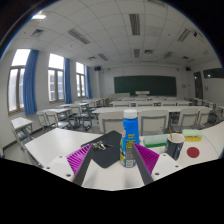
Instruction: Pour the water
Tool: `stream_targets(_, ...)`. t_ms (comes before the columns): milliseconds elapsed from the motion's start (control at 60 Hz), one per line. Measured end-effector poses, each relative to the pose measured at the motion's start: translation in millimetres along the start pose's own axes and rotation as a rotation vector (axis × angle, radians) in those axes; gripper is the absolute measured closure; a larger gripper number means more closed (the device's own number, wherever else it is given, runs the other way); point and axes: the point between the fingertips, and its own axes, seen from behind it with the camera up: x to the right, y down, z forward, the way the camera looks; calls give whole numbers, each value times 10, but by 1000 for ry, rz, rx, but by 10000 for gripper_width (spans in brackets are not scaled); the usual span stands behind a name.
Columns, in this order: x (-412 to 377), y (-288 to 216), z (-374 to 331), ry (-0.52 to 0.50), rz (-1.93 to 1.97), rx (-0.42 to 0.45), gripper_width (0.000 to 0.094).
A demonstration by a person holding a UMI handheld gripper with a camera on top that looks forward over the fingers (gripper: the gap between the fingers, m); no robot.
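Observation:
A plastic bottle (130, 140) with a blue cap and a blue and yellow label stands upright on the white table (110, 178). It stands between my fingers, close to the right pad (150, 160) and with a wide gap to the left pad (80, 158). My gripper (116, 152) is open and holds nothing. A dark cup (175, 146) stands on the table to the right, beyond the right finger.
A black flat object with keys on it (100, 153) lies just left of the bottle. A red round thing (193, 152) lies right of the cup, and a green item (156, 144) lies behind the bottle. Rows of desks and chairs fill the classroom beyond.

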Motion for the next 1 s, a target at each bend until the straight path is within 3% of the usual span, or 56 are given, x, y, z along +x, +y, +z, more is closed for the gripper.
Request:
stream_targets(350,655,84,1253,151,-95,9,116)
stream_targets(383,666,121,1324,150,-87,3,168)
stream_targets(417,660,172,1329,166,-89,-11,366)
stream_targets(533,738,177,1332,163,-74,26,544)
stream_targets(583,729,174,1349,155,-64,30,575)
stream_targets(733,832,107,1286,145,116,47,584)
stream_targets(1000,935,-512,1089,-62,1046,200,583)
